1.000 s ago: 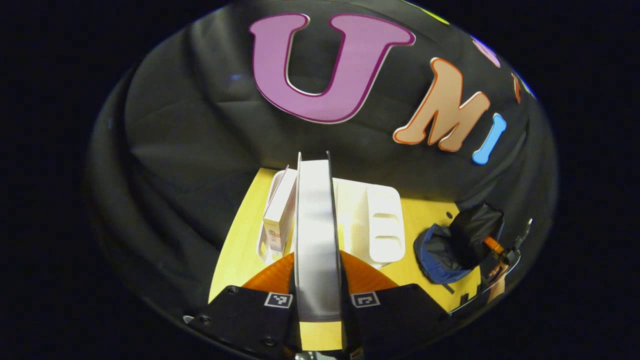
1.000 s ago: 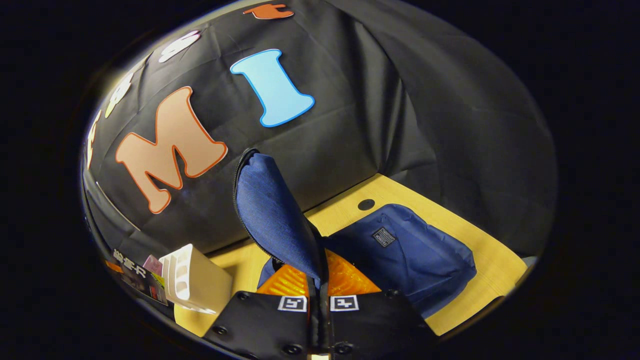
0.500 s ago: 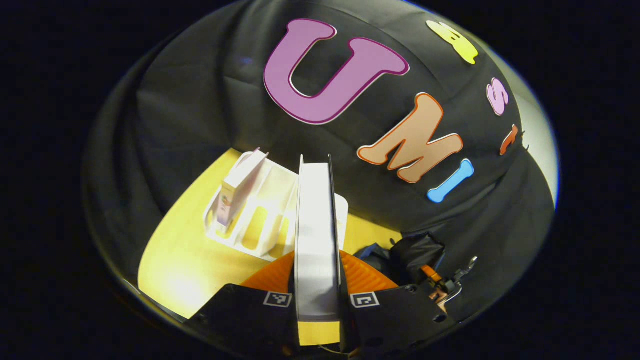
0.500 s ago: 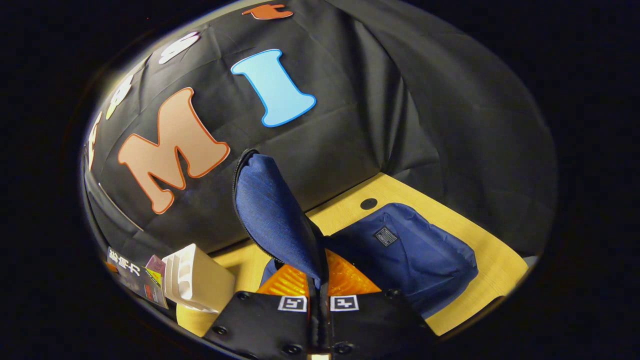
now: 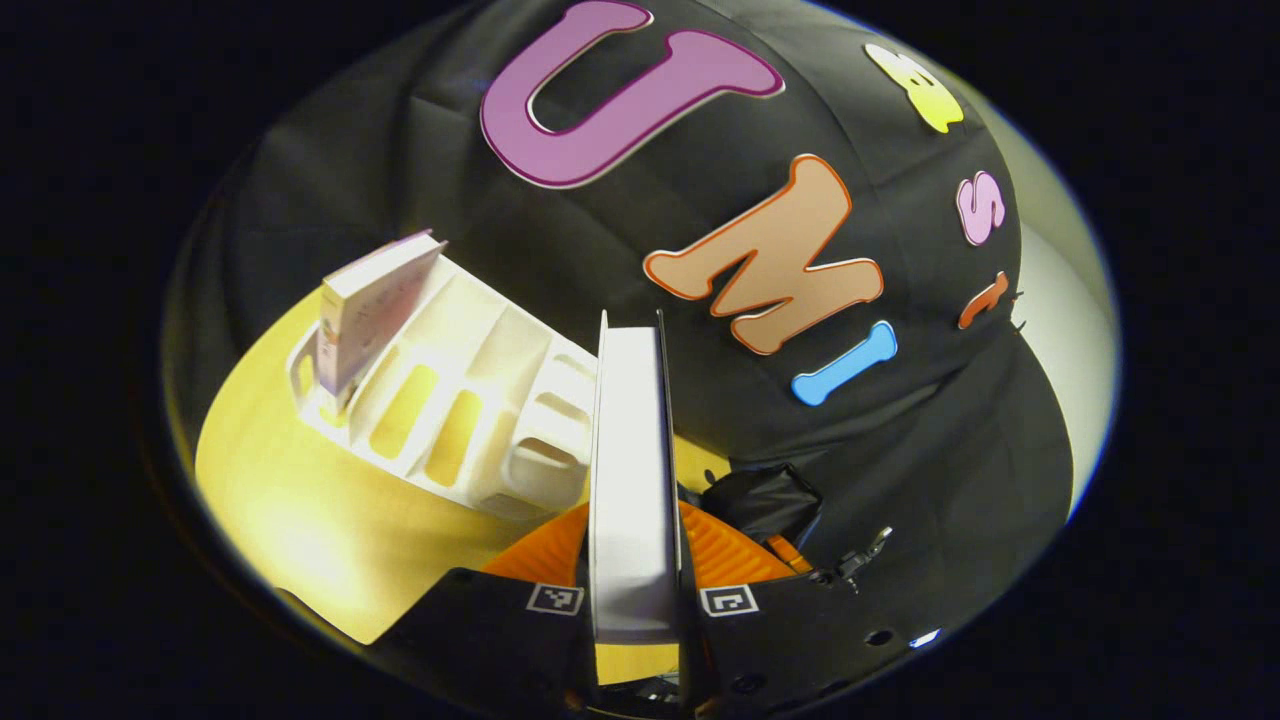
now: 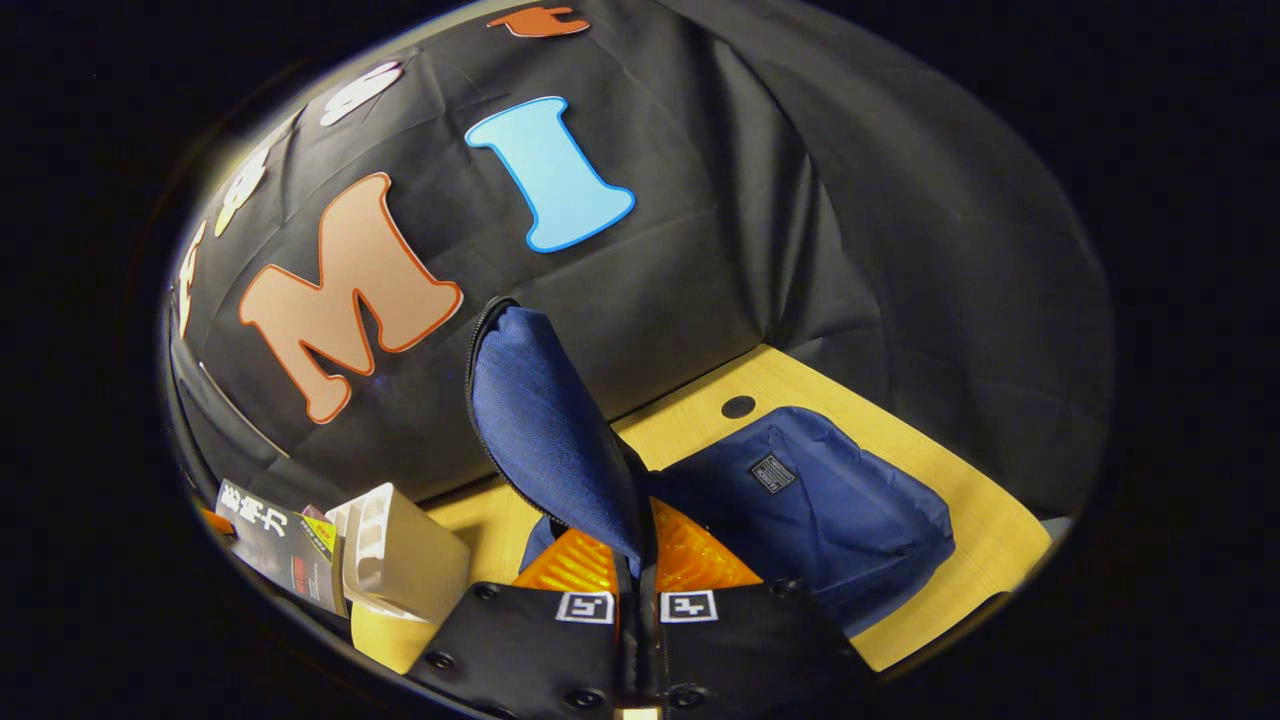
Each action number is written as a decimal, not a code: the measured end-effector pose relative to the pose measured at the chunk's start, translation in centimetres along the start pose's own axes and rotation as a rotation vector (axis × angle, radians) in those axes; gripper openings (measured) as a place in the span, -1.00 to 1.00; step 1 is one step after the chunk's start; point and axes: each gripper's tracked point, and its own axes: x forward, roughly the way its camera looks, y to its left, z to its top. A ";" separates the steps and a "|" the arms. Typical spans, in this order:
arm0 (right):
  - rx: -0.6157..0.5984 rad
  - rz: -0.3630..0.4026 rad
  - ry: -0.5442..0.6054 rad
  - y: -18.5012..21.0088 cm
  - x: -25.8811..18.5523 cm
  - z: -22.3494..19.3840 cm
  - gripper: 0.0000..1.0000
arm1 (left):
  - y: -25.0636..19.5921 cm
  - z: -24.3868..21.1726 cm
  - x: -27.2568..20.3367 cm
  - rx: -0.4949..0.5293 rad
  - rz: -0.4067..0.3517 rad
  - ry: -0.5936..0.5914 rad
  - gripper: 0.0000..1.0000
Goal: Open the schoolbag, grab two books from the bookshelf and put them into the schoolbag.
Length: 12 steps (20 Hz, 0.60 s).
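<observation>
Both claws are closed on something. Left gripper (image 5: 634, 560) has its two fingers pressed against the covers of a thick book with white page edges (image 5: 632, 470), held upright on its spine side, lifted clear of the yellow wooden table (image 5: 300, 520). Behind and to the left of it stands the white plastic bookshelf with slotted dividers (image 5: 460, 400), and one thin pale book (image 5: 365, 305) leans in its far-left slot. To the right, low down, a dark shape sits near an orange strap — probably part of the other gripper, though the edge of the left gripper view is too dim to be sure.

Right gripper (image 6: 636, 600) pinches the raised flap of the navy-blue fabric schoolbag (image 6: 820, 500); this zip-edged flap (image 6: 545, 430) stands up above the bag, which lies on the table. In the right gripper view the bookshelf sits at lower left, just beside a dark-covered book (image 6: 275, 540).
</observation>
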 end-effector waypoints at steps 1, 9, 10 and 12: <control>0.001 0.002 0.003 0.0 0.1 0.0 -0.89 | -0.8 -0.4 0.7 -0.008 -0.014 0.007 -0.45; 0.001 0.012 0.003 0.1 0.2 -0.2 -0.89 | -6.3 -5.0 9.1 -0.005 -0.116 0.102 -0.44; 0.002 0.012 0.003 0.1 0.2 -0.2 -0.89 | -6.8 -5.7 10.3 -0.007 -0.122 0.118 -0.46; 0.003 0.012 0.005 0.1 0.3 -0.1 -0.89 | -7.2 -7.2 12.4 -0.010 -0.130 0.152 -0.44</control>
